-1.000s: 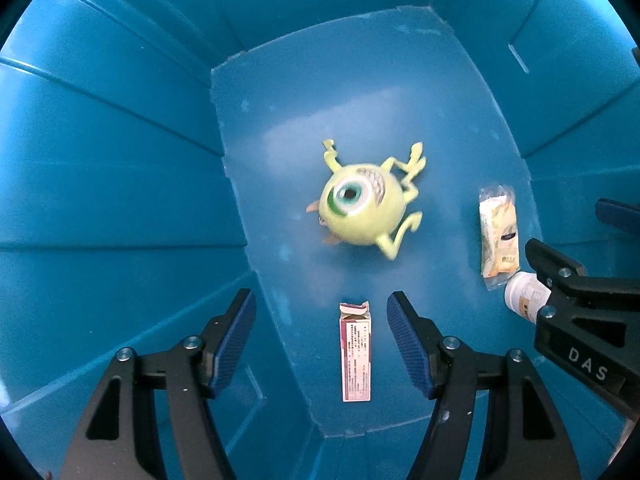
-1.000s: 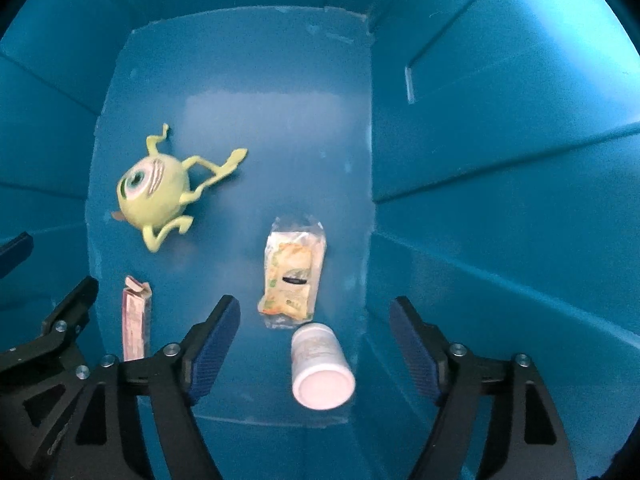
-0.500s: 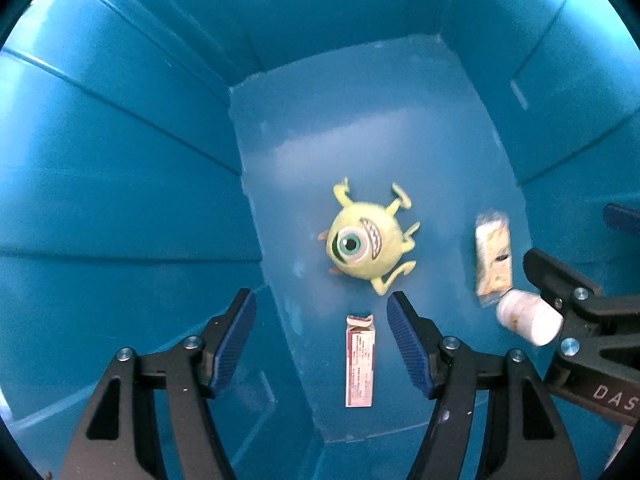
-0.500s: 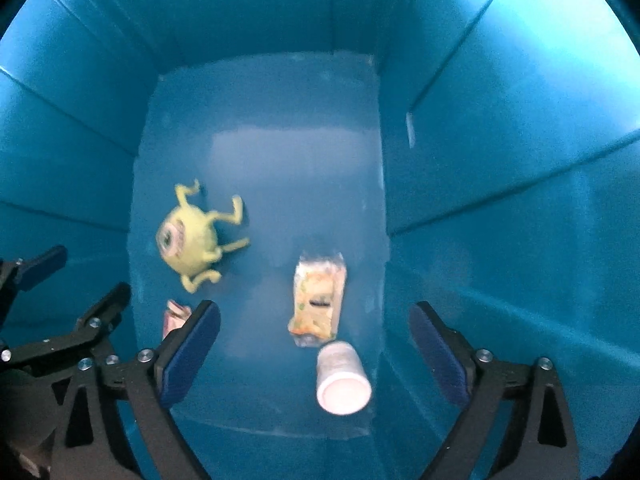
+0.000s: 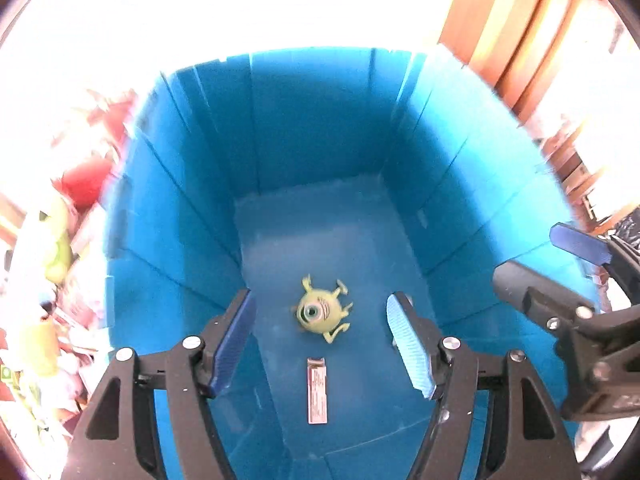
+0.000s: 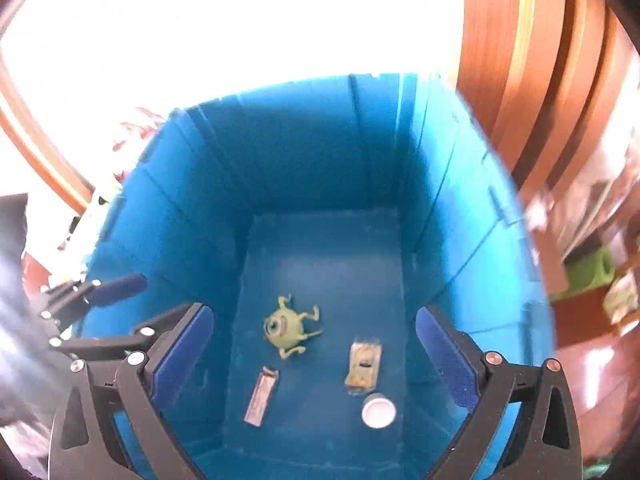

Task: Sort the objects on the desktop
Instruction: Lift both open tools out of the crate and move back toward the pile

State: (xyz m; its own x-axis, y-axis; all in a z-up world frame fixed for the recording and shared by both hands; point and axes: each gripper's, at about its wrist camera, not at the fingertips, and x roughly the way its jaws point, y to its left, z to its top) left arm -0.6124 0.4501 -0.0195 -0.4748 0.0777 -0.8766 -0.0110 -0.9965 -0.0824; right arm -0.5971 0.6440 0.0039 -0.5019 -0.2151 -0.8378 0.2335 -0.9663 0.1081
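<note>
A deep blue bin [image 5: 312, 128] fills both views, seen from above its rim [image 6: 304, 84]. On its floor lie a green one-eyed monster toy [image 5: 320, 314] [image 6: 286, 330], a small pink box [image 5: 317, 390] [image 6: 262, 396], a snack packet [image 6: 363, 362] and a white bottle [image 6: 379, 410]. My left gripper [image 5: 319, 296] hangs open high over the toy and box, holding nothing. My right gripper [image 6: 314, 313] is above the packet and bottle, its jaws opening, with nothing between them. Each gripper shows at the edge of the other's view: the right gripper [image 5: 548, 264], the left gripper [image 6: 132, 308].
Blurred red and green toys and packages [image 5: 60, 240] crowd the area left of the bin. Wooden furniture [image 6: 540, 80] rises at the right, with a green object [image 6: 592, 272] beside it. The background above the bin is glaring white.
Both grippers have risen out of the bin, so its rim and the room now show. The right jaws have spread wider. The toy has rolled a little and the bottle has rolled end-on.
</note>
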